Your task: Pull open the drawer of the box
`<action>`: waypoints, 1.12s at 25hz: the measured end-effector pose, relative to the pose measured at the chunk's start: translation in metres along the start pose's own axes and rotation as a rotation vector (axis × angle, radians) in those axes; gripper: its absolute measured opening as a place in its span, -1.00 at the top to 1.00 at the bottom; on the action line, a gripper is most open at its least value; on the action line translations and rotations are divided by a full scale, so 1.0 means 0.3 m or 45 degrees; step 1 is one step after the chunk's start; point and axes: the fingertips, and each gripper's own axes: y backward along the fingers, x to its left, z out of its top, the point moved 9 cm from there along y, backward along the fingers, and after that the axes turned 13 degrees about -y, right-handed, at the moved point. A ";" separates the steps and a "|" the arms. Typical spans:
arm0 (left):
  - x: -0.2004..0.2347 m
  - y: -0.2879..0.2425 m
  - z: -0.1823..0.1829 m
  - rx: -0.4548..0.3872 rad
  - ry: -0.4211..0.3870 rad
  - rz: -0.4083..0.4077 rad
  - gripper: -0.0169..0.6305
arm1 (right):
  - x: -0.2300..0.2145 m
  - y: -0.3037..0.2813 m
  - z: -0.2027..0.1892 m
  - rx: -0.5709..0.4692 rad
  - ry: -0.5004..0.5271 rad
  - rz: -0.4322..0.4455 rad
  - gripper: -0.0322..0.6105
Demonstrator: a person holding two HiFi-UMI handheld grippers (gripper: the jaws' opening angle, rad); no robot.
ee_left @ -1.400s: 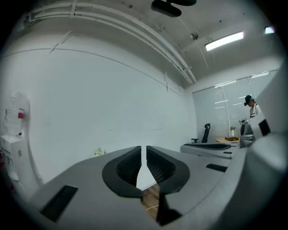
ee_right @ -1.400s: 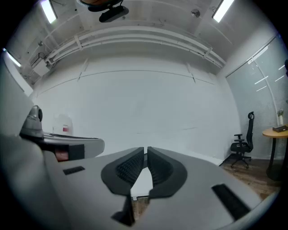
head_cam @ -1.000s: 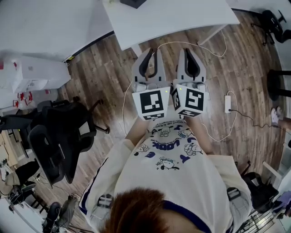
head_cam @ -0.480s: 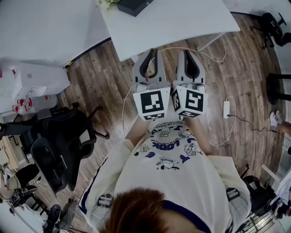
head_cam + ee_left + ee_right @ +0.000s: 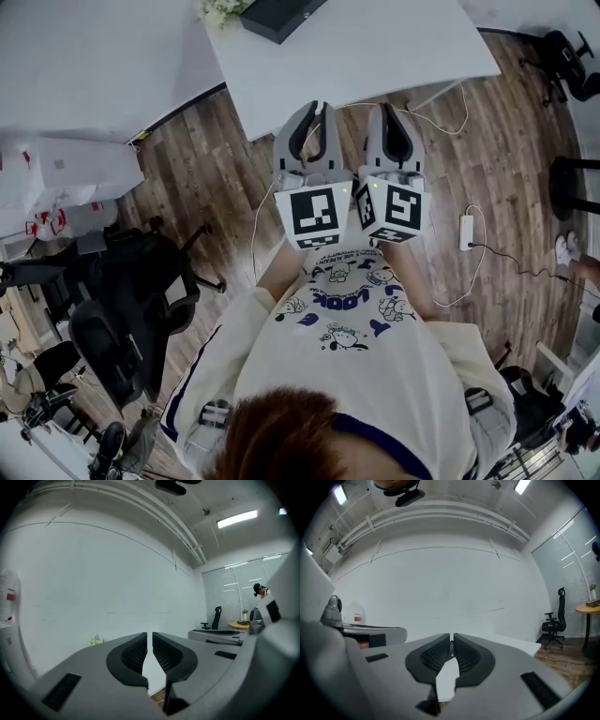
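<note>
Two grippers sit side by side in front of your chest, both pointing at the white bench [image 5: 375, 47] ahead of you. Taking the head view from the left: white cartons [image 5: 66, 169] stand well to the left of the bench, and dark office chairs [image 5: 122, 291] crowd the wooden floor [image 5: 216, 169] nearer to you on that side. On the bench's far left corner there is a small flowering plant [image 5: 217, 9]. Just to its right lies the dark box [image 5: 279, 15], partly cut off by the picture's top edge, so you cannot make out its drawer from here.

Your left gripper [image 5: 312, 106] reaches the bench's near edge, with its tips well short of the box. Its own view shows the jaws drawn together with only a thin slit between them and nothing held. Your right gripper [image 5: 386, 109] lies just beside the left one, level with it at the same bench edge. Its jaws are closed tip to tip and empty. A thin white cable [image 5: 441, 122] loops across the floor below the bench's right end. A white power strip [image 5: 466, 231] lies on the floor further right and nearer to you.
</note>
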 end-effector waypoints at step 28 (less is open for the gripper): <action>0.059 -0.296 -0.005 0.076 0.018 0.099 0.81 | -0.078 -0.328 0.030 0.080 -0.008 0.111 0.77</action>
